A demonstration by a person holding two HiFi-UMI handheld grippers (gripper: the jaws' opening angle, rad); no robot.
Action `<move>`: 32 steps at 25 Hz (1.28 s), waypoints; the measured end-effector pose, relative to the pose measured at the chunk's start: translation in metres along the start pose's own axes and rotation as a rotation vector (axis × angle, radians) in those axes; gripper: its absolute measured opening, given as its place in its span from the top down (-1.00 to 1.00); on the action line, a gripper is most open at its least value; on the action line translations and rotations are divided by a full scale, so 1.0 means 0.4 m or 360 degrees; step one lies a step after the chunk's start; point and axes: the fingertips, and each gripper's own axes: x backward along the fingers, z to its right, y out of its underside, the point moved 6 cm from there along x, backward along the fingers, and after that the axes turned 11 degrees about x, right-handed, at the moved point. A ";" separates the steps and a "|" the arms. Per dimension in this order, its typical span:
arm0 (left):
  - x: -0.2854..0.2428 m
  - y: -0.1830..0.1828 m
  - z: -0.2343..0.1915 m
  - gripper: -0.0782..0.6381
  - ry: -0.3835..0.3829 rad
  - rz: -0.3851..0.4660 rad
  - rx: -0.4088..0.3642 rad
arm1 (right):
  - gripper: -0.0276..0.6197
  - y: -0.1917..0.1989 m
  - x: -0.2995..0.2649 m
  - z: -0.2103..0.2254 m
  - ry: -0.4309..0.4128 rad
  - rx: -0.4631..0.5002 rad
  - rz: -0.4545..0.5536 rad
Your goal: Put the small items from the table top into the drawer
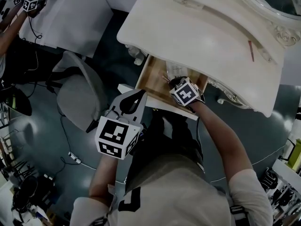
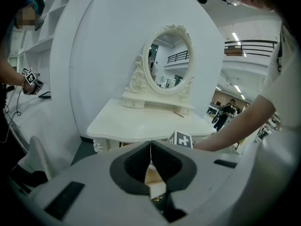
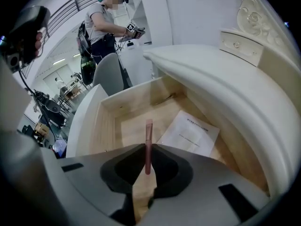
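Observation:
The white dressing table has its wooden drawer pulled open. My right gripper hangs over the drawer, shut on a slim pink stick that points down into it. In the head view the marker cube hides most of the right gripper. A white paper sheet lies on the drawer floor, and a small thin item rests at its far wall. A thin red stick lies on the table top near the mirror base. My left gripper is shut with nothing in it, held in front of the drawer.
An oval mirror stands at the back of the table. A grey chair stands to the left of the drawer. Another person with a gripper works at a white desk further left. Cables lie on the dark floor.

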 end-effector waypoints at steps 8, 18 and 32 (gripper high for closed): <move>0.022 0.012 -0.010 0.62 -0.0005 -0.0023 -0.0016 | 0.74 -0.006 -0.022 -0.013 0.0038 0.0028 -0.0027; 0.025 0.013 -0.005 0.62 0.0022 -0.0018 -0.0046 | 0.51 -0.002 -0.008 -0.019 0.0089 0.0076 -0.0033; 0.007 -0.033 0.055 0.62 0.0154 0.0051 -0.0127 | 0.51 -0.019 0.162 -0.016 0.0269 0.0033 0.0166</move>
